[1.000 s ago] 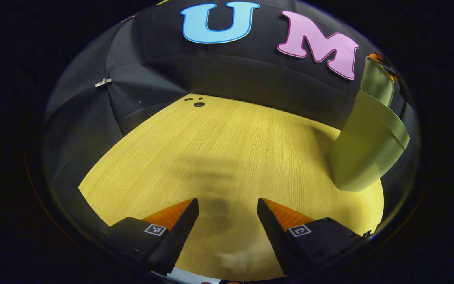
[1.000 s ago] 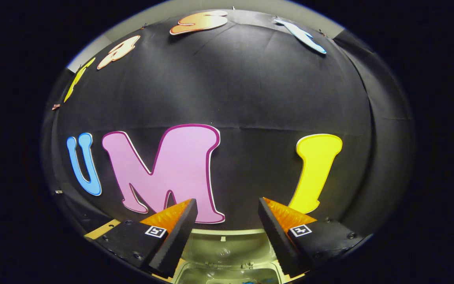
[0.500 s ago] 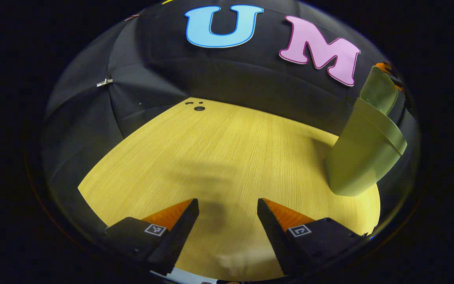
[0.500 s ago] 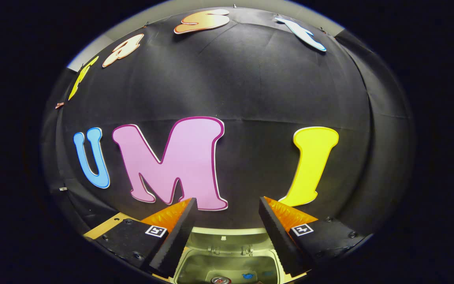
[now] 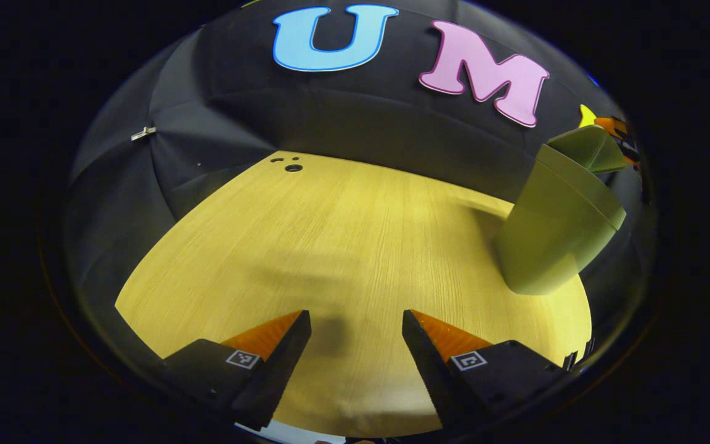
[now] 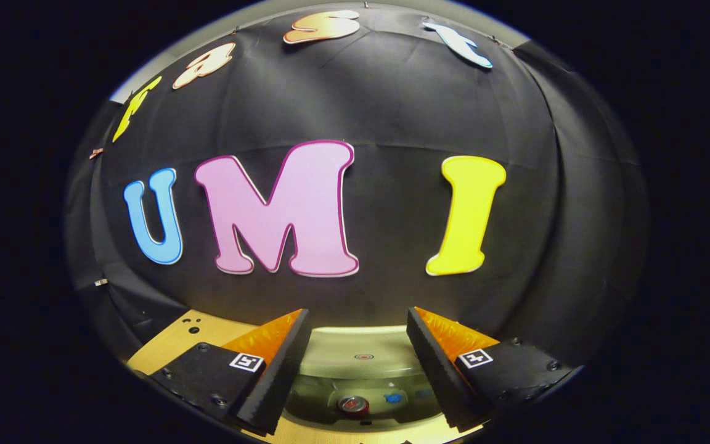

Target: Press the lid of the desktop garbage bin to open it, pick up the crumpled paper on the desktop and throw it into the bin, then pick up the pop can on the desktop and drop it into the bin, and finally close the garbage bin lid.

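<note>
In the left gripper view, the left gripper (image 5: 356,345) hangs low over a pale wood-grain desktop (image 5: 330,240) with its jaws spread and nothing between them. The tabletop is bare around it, its fine grain running away toward the far cloth wall, with a few small dark holes (image 5: 292,166) near the far edge. At the right stands the garbage bin (image 5: 549,237), a smooth olive-green plastic tub that tapers toward its base, with a thick rim. Its lid (image 5: 588,151) is tilted partway down over the mouth, neither upright nor flat. Just beyond the lid a small part of the other gripper (image 5: 617,129) shows.

In the right gripper view, the right gripper (image 6: 358,351) is poised above the bin, jaws spread and empty, each finger a wedge with a ribbed inner face. Between the fingers the underside of the lid (image 6: 361,357) appears as a pale, smooth curved panel, and below it the bin's shadowed interior. There the pop can (image 6: 353,404) lies inside the bin, its round metal end with a reddish ring facing up, and blue printed patches (image 6: 395,398) beside it. The crumpled paper I cannot make out.

Judging from the can in the bin and the bare desktop, the last step is in hand: closing the lid. The next move likely calls for the right gripper to press the half-lowered lid down until it seats flat on the rim, pushing near its free edge so the light bin does not tip or slide
</note>
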Available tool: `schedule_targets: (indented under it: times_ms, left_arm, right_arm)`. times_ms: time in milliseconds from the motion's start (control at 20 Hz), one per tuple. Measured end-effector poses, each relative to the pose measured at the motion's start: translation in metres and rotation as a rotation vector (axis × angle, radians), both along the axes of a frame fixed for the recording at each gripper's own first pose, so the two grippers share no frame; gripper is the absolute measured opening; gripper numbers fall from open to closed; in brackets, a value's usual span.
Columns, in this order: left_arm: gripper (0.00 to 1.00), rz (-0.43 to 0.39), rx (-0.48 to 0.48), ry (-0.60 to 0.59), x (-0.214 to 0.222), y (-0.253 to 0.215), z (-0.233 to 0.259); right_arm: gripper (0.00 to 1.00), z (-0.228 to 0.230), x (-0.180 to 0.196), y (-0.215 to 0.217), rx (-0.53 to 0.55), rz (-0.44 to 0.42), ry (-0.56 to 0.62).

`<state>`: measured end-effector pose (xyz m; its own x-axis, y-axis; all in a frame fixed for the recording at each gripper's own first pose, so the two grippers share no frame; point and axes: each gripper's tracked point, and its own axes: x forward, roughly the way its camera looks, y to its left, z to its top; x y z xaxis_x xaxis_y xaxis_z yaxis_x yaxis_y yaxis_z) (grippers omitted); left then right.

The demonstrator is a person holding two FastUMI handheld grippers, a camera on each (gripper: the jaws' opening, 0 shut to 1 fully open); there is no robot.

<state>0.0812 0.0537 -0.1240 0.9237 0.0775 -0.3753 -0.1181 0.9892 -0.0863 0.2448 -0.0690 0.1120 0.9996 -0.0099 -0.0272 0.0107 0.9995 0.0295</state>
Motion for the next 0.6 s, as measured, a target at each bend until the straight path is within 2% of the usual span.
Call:
schedule_targets:
  times_ms: [100, 250, 600]
  left_arm:
    - [0.96, -0.023, 0.021, -0.002, 0.0, 0.0, -0.005]
    - [0.96, -0.042, 0.003, 0.006, -0.005, -0.003, -0.012]
    - [0.96, -0.079, -0.009, 0.005, -0.013, 0.0, -0.018]
  right_arm:
    - [0.98, -0.028, -0.006, 0.007, 0.001, 0.004, 0.045]
    - [0.99, -0.062, -0.013, 0.009, -0.025, -0.012, 0.1]
    - [0.99, -0.079, -0.026, 0.004, -0.005, -0.05, 0.108]
